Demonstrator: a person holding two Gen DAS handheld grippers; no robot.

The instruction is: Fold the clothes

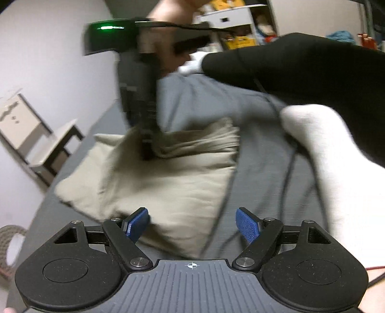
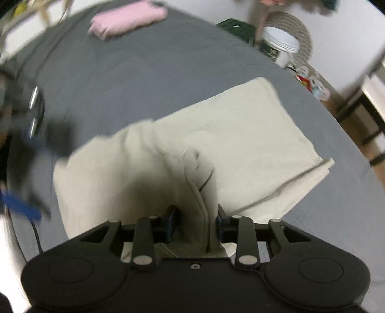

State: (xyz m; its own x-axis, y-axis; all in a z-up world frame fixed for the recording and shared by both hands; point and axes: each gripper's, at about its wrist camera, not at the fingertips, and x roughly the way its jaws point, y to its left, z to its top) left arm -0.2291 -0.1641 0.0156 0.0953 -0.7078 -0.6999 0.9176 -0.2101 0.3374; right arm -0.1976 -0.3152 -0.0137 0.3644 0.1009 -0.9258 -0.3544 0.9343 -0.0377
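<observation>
The right gripper (image 2: 196, 222) pinches a raised fold of the beige garment (image 2: 240, 134) lying on the grey bed sheet (image 2: 144, 67), its length apparently running away rightward, while the left gripper (image 1: 192, 225), fingers spread and empty, hovers nearer its other edge.

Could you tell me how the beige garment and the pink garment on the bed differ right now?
The beige garment is only partly folded, while the pink garment is a compact folded bundle. The right claw grips a fold of the beige garment; no claw touches the pink garment. The beige one lies near the claw, the pink one at the far edge. Both rest on the grey sheet.
</observation>
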